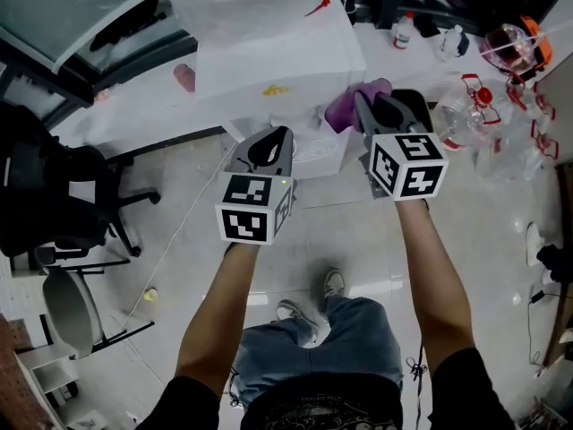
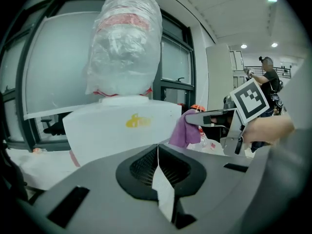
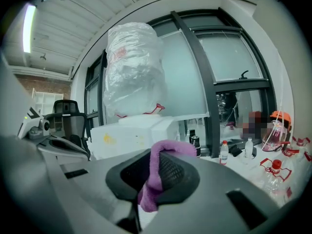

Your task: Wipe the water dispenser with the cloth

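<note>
Dark-framed windows and a pale tabletop (image 1: 421,47) fill the background, and right up front stands the white water dispenser (image 1: 277,70) with a big plastic-wrapped bottle (image 2: 124,48) on top. The right gripper (image 1: 376,104) has its jaws clenched on the purple cloth (image 3: 156,179), which sits at the dispenser's front right corner; whether it is actually touching the casing, I can't tell. The left gripper (image 1: 276,140) hovers low in front of the dispenser, jaws pressed together on nothing. Now the worries. Only a narrow fold of cloth is pinched, the rest bunched and drooping, so a firm drag across the casing could well tug it free or leave the hard jaw tips scraping the plastic instead of the fabric. Nothing is bracing the dispenser, so a heavy push near the top might rock that bottle. And look right: a cluster of empty clear bottles (image 1: 474,115) stands near the right gripper, so a wide sweep round that side could send them toppling. Light pressure and short strokes look like the safe bet.
</note>
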Motion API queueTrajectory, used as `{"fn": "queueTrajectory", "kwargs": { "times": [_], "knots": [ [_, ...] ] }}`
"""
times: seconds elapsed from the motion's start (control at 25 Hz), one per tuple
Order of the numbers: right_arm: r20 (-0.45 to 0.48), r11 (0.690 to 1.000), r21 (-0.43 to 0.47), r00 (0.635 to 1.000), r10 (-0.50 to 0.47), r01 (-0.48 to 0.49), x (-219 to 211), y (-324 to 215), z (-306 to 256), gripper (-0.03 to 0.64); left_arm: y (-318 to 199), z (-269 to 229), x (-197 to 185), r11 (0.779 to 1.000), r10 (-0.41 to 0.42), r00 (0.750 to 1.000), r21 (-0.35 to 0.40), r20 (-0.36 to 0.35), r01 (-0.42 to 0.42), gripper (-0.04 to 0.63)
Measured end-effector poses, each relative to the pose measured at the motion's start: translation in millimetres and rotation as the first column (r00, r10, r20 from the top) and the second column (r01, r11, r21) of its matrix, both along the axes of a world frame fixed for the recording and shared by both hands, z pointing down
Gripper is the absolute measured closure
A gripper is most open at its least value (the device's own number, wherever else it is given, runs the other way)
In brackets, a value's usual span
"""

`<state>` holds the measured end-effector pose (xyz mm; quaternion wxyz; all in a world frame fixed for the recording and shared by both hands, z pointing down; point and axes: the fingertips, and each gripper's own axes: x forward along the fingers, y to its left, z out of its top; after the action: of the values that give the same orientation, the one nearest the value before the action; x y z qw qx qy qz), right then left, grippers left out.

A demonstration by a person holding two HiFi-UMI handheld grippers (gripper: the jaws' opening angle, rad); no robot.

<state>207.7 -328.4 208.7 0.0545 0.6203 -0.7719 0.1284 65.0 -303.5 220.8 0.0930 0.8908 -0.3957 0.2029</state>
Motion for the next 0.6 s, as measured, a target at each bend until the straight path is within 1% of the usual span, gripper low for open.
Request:
{"fn": "queueTrajectory", "kwargs": {
  "times": [0.16, 0.28, 0.44, 0.6],
  "knots": [
    [-0.03, 0.999, 0.031, 0.999, 0.014, -0.013, -2.6, 1.8, 24.4, 0.584, -2.9, 36.1, -6.4, 1.0, 0.014, 1.0, 0.012, -0.002, -0.013, 0.569],
    [-0.023, 0.999, 0.044, 1.0, 0.019, -0.018, -3.1, 6.6, 48.5, 0.584, 2.6, 66.5, -8.7, 1.0, 0.018, 1.0, 0.014, 0.001, -0.018, 0.569],
    [-0.032, 0.996, 0.085, 0.999, 0.034, -0.031, -5.5, 9.4, 75.2, 0.584, 1.5, 104.4, -16.1, 0.999, 0.028, 1.0, 0.031, 0.01, -0.028, 0.568],
    [-0.046, 0.994, 0.106, 0.998, 0.037, -0.032, -12.4, 8.3, 106.2, 0.584, 0.2, 141.0, -24.6, 0.998, 0.033, 0.999, 0.046, -0.002, -0.033, 0.569]
  ]
}}
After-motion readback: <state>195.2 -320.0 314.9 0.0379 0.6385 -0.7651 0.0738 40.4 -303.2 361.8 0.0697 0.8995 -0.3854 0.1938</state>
